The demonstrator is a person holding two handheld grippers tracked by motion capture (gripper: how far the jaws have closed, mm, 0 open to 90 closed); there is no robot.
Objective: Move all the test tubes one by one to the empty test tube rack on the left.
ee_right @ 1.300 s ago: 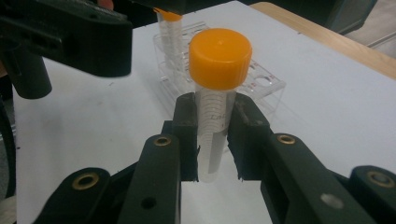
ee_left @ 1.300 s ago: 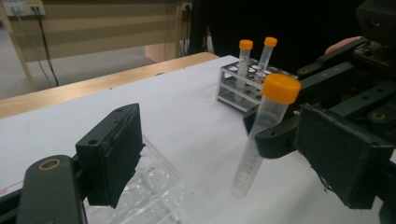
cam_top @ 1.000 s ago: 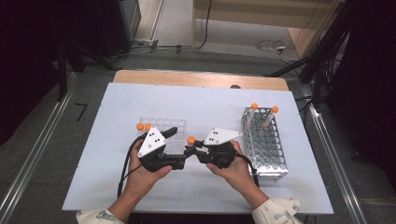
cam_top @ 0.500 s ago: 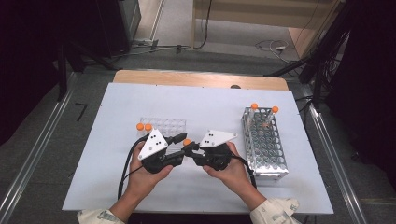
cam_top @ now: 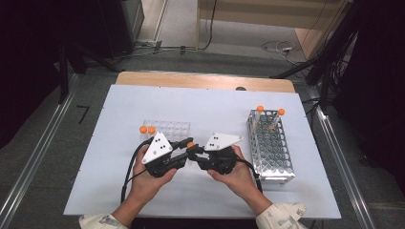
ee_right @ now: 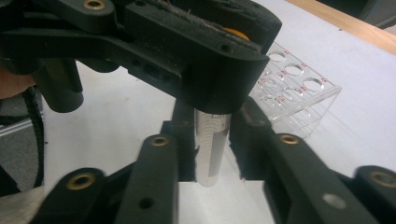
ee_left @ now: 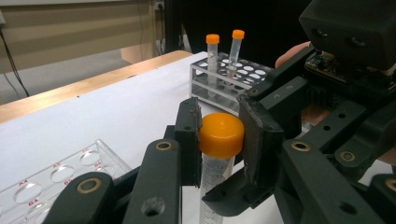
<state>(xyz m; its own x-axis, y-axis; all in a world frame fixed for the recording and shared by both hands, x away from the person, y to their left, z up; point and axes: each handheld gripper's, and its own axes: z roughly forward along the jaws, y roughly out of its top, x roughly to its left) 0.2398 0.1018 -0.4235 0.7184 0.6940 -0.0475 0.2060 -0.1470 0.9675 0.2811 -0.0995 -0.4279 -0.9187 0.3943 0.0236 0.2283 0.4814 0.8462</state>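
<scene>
A clear tube with an orange cap stands upright between my two grippers at the table's front centre. My left gripper is shut on the tube's orange cap, one pad against each side. My right gripper is shut lower down on the tube's clear graduated body, just beneath the left gripper's jaws. In the right gripper view the tube's bottom end hangs a little above the white table. The person's hands hold both grippers close together.
A clear plastic rack lies just behind the left gripper, two orange-capped tubes at its left end. A metal wire rack stands at the right with two capped tubes at its far end. A wooden strip borders the back.
The right gripper has shifted slightly left, closer to the left gripper. The tube stays held between both.
</scene>
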